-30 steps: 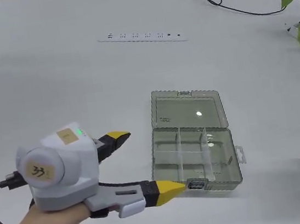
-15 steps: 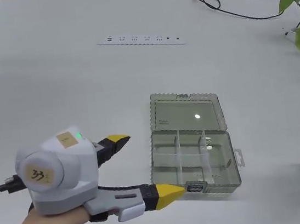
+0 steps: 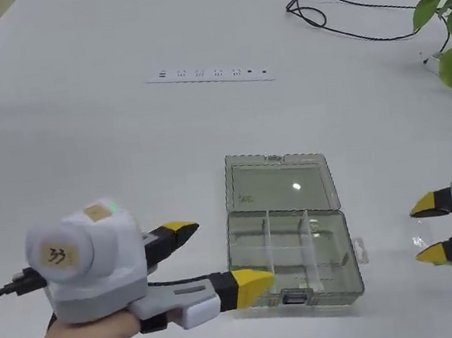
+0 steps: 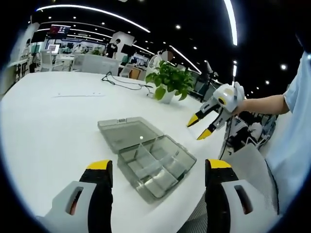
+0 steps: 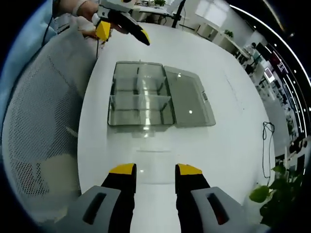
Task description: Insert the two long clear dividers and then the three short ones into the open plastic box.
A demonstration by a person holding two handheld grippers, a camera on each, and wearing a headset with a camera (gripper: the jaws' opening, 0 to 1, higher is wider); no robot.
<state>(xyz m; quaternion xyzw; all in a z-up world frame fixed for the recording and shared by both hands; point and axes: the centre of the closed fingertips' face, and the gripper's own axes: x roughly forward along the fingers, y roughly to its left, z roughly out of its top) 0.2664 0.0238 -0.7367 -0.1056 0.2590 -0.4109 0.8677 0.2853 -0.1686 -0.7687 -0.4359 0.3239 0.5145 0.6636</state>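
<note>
The open smoky plastic box (image 3: 292, 249) lies near the table's front edge, its lid (image 3: 278, 180) flat behind it. Clear dividers stand inside and split it into compartments. My left gripper (image 3: 216, 253) is open just left of the box, one yellow tip by the front left corner. It holds nothing. The box (image 4: 155, 162) shows ahead of its wide jaws in the left gripper view. My right gripper (image 3: 428, 231) is open to the right of the box and apart from it. A clear flat piece (image 5: 154, 164) lies on the table just ahead of its tips (image 5: 155, 169).
A white power strip (image 3: 205, 74) lies far behind the box, with a black cable (image 3: 339, 16) and a green plant (image 3: 445, 32) at the back right. A white mesh chair back (image 5: 43, 121) stands past the table's front edge.
My right gripper has come in from the right edge toward the box. The left gripper has stayed beside the box. The head camera has tilted a little.
</note>
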